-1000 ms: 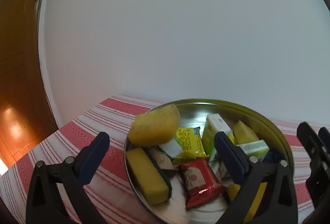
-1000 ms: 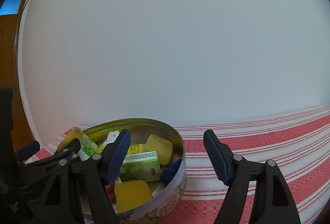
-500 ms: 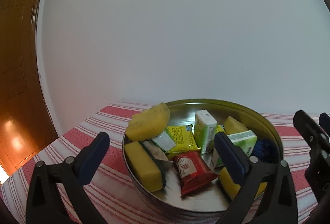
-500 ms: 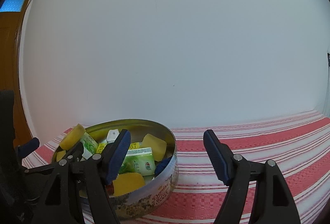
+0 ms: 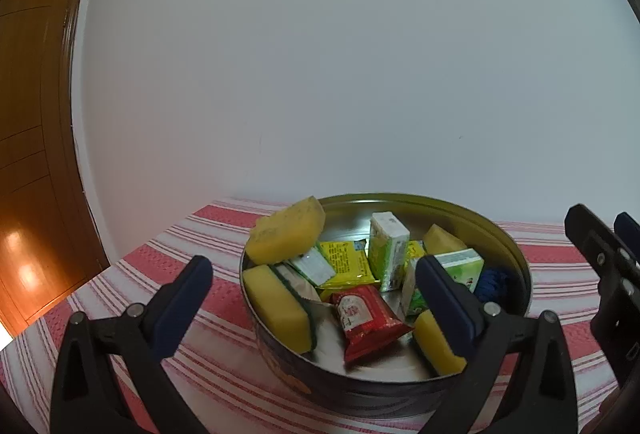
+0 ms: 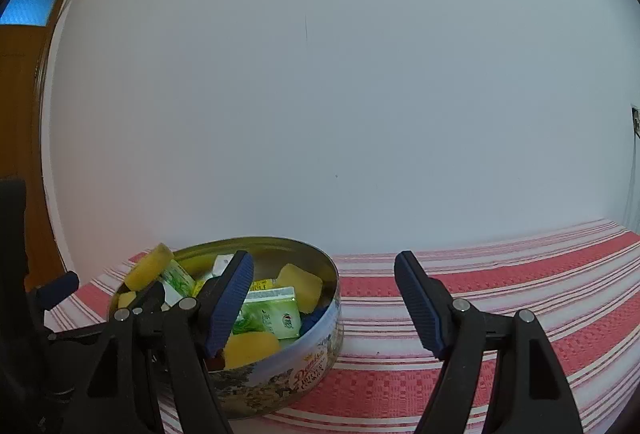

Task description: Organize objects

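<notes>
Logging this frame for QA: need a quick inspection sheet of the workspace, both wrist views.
Surface: red-and-white striped tablecloth, flat.
Job's things: round metal tin, lid off, holding yellow sponges, red snack packet, yellow packet, green-and-white cartons and a blue item.
Clutter: nothing seen outside the tin.
Grippers: left gripper open, empty, fingers straddling the tin's near left side; right gripper open, empty, straddling the tin's right wall.
Cables: a thin line down the wall at far right, too small to identify.
Surroundings: white wall, wooden door at left.

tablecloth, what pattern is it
Red and white stripes on the tablecloth; the right wrist view shows it best.
</notes>
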Available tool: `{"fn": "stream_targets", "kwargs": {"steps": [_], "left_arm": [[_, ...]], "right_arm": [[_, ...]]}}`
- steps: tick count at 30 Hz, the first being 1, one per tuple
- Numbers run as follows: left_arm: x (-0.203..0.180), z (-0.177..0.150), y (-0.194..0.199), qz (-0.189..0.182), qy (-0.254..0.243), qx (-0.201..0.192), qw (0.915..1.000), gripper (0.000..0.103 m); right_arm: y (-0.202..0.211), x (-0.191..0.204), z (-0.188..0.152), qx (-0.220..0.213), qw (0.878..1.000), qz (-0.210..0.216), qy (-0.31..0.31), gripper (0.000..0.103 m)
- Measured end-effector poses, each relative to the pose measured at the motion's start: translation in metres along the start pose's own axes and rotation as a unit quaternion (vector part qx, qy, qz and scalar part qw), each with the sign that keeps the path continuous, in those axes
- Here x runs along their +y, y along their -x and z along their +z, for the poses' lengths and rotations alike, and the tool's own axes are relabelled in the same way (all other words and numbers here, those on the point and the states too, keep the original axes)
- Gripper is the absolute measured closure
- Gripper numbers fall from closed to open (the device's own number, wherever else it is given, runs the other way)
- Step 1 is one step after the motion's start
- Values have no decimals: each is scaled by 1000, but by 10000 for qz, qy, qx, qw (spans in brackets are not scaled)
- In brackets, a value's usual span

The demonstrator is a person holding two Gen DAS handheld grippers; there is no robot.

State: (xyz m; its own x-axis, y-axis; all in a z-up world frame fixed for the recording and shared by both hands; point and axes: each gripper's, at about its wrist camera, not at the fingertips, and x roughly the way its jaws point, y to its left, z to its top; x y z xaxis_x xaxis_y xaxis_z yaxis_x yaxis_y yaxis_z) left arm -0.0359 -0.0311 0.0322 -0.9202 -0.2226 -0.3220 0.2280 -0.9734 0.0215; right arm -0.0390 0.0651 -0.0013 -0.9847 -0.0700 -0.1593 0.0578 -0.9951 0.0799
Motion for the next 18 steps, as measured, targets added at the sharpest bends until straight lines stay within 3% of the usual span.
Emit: {"fn": "stream_targets", "kwargs": {"steps": [18], "left_arm": [[-4,-2,3,-82,-114,52,9999,0]], "right_arm": [[-15,19,-13,-47,10000,-32,20,28]]}}
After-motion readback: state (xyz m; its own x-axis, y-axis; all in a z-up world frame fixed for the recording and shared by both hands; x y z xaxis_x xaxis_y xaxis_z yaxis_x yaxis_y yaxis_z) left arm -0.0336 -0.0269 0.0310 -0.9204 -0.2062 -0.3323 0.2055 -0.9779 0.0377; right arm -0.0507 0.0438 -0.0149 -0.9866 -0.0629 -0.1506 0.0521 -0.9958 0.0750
